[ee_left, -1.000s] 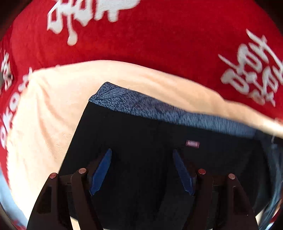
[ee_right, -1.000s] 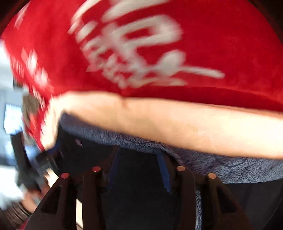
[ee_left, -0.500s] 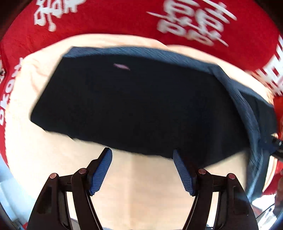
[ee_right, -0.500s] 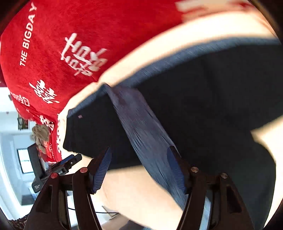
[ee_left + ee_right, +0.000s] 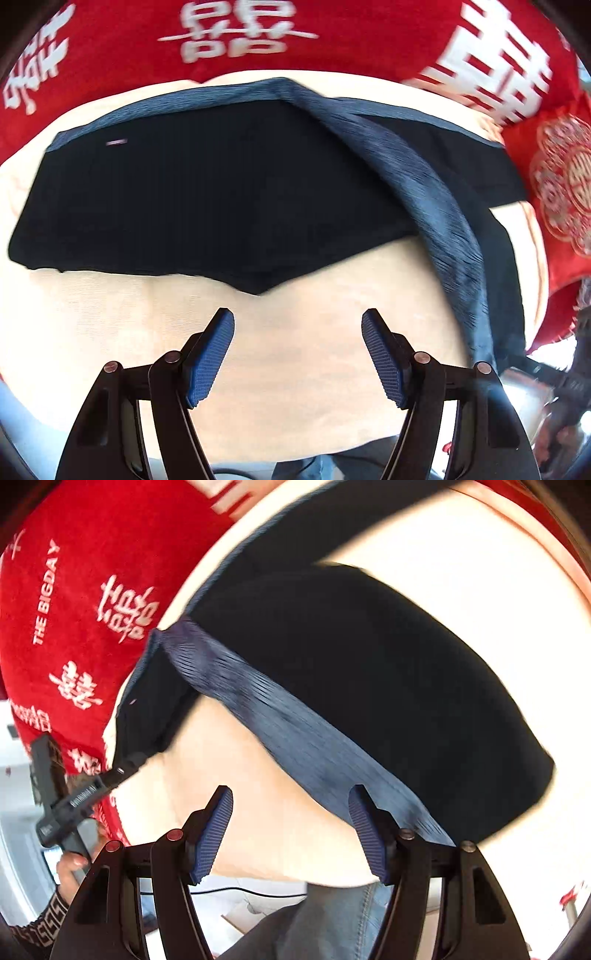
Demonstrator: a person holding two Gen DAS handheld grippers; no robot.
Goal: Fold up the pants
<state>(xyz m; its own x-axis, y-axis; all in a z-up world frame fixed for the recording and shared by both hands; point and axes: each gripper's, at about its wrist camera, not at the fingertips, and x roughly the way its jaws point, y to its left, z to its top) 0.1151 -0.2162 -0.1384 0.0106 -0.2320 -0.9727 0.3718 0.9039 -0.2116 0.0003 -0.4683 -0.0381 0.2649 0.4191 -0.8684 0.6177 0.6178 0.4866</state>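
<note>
Reading "THE BIGDAY", red cloth (image 5: 74,602), pants (image 5: 369,686) label blurred

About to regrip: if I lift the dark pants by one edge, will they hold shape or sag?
The pants will likely sag: the cloth lies flat and creased on the cream pad. The ribbed blue band already drapes loosely across them, so it may slide. Probably light.

Bright daylight, fisheye warp, motion smear

Glare is washing out the cream cloth (image 5: 461,602) toward 2 o'clock; the pants (image 5: 369,686) are smearing with motion blur, the red blanket (image 5: 369,37) is bending and blurring at the rims, where corners are vignetting black.
</note>
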